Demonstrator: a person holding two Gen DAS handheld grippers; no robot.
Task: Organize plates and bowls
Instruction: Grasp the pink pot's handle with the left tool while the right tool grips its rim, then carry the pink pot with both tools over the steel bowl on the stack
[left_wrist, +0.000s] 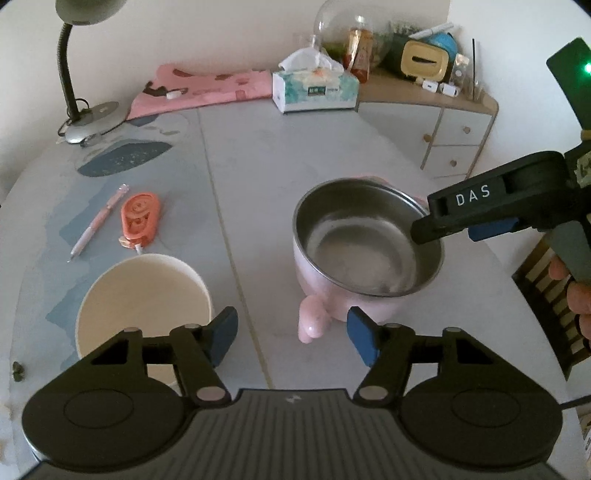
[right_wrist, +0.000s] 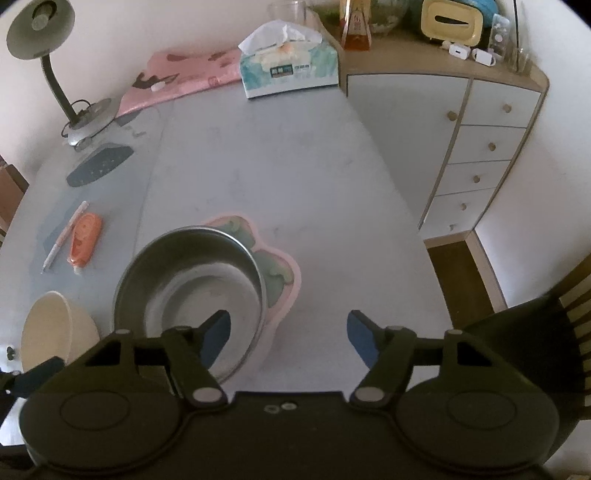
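Observation:
A steel-lined pink bowl with a small pink handle sits on a pink flower-shaped plate in the table's middle; the bowl also shows in the right wrist view. A cream bowl stands to its left, also in the right wrist view. My left gripper is open and empty, just in front of the two bowls. My right gripper is open, its left finger over the steel bowl's right rim; it shows in the left wrist view.
A pink pen and an orange tape dispenser lie on the left. A desk lamp, pink cloth and tissue box stand at the back. A drawer cabinet and a chair are on the right.

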